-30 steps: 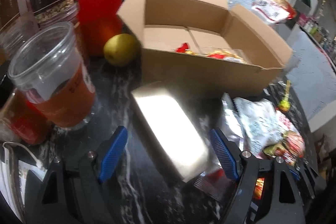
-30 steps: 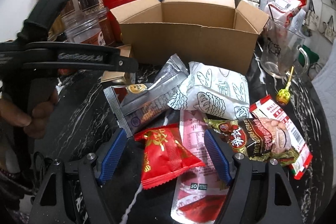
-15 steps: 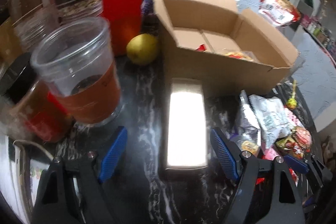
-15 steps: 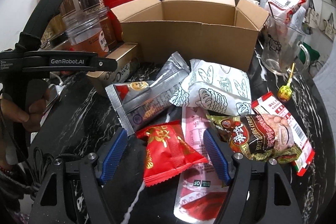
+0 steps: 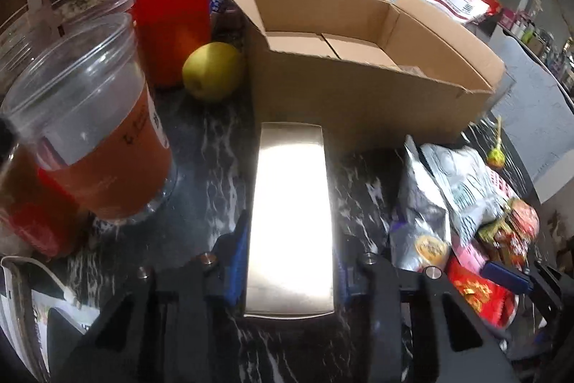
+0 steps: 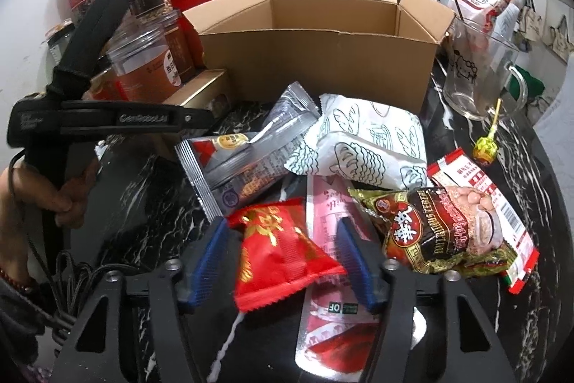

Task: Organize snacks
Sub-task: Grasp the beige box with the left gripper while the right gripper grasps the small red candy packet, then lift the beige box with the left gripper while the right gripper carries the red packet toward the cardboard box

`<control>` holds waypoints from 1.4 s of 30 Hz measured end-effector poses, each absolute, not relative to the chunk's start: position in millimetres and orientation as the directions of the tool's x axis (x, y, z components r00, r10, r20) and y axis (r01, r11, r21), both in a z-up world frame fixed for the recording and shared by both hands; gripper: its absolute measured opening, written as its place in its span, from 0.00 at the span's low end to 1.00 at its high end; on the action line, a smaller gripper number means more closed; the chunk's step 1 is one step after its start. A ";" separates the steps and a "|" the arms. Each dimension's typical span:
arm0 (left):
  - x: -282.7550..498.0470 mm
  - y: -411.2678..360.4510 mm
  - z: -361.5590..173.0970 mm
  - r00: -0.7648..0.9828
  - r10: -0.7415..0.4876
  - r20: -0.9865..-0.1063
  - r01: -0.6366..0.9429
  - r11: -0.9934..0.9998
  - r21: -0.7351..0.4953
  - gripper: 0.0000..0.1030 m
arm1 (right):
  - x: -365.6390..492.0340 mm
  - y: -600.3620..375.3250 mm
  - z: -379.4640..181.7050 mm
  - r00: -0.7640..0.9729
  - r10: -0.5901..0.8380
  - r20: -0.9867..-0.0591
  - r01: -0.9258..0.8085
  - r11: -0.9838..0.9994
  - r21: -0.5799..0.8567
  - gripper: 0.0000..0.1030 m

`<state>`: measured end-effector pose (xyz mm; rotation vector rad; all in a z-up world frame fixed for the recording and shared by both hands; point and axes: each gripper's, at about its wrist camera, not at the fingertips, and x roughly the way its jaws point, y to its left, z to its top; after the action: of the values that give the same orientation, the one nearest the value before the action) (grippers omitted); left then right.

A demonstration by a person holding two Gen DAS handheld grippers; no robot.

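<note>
- Left gripper [image 5: 290, 261] sits clamped on the near end of the gold box [image 5: 291, 210], blue pads pressed to both long sides; the box lies flat on the black marble table [image 5: 215, 146], its far end just short of the open cardboard carton [image 5: 358, 96].
- Right gripper [image 6: 283, 261] is closing its jaws around the red snack packet [image 6: 276, 253], which lies among other wrappers near the carton [image 6: 315, 63].

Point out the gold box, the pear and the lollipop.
gold box [image 5: 290, 214]: left wrist view, middle of its shiny top.
pear [image 5: 211, 71]: left wrist view, centre of its skin.
lollipop [image 6: 484, 147]: right wrist view, its wrapped head.
</note>
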<state>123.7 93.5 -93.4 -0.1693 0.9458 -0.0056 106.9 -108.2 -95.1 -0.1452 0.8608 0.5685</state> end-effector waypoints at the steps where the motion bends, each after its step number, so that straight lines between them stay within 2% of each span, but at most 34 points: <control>1: 119.8 92.5 -93.4 0.586 -0.090 -0.806 -0.061 0.986 -0.155 0.37 | 107.1 -108.8 -96.1 0.508 0.415 -0.755 -0.527 0.843 0.109 0.50; 18: 26.6 82.8 -89.2 0.543 -0.101 -0.834 -0.023 0.991 -0.135 0.37 | 65.4 -124.2 -98.1 0.483 0.431 -0.762 -0.517 0.843 0.149 0.49; 24: 31.6 63.5 -97.2 0.538 -0.019 -0.842 -0.034 0.998 -0.044 0.41 | 53.6 -123.7 -99.8 0.493 0.415 -0.765 -0.518 0.846 0.125 0.50; 30: 34.6 62.8 -100.0 0.565 0.016 -0.825 -0.063 0.998 -0.024 0.56 | 50.8 -117.6 -101.3 0.509 0.398 -0.763 -0.519 0.849 0.096 0.50; 35: 35.9 60.2 -102.2 0.572 0.014 -0.820 -0.055 0.998 -0.021 0.66 | 48.7 -110.1 -104.9 0.513 0.400 -0.760 -0.534 0.841 0.082 0.62; 38: 36.0 59.4 -102.8 0.577 0.012 -0.816 -0.055 0.998 -0.024 0.69 | 49.4 -104.8 -106.1 0.525 0.389 -0.757 -0.535 0.843 0.062 0.63; 42: 37.9 57.3 -105.5 0.568 0.015 -0.823 -0.059 0.998 -0.023 0.85 | 49.9 -100.8 -106.9 0.536 0.379 -0.755 -0.537 0.843 0.042 0.63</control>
<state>37.9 57.3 -105.5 -0.0499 0.9661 0.0433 49.9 -100.8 -106.9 -0.2043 0.8441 0.5494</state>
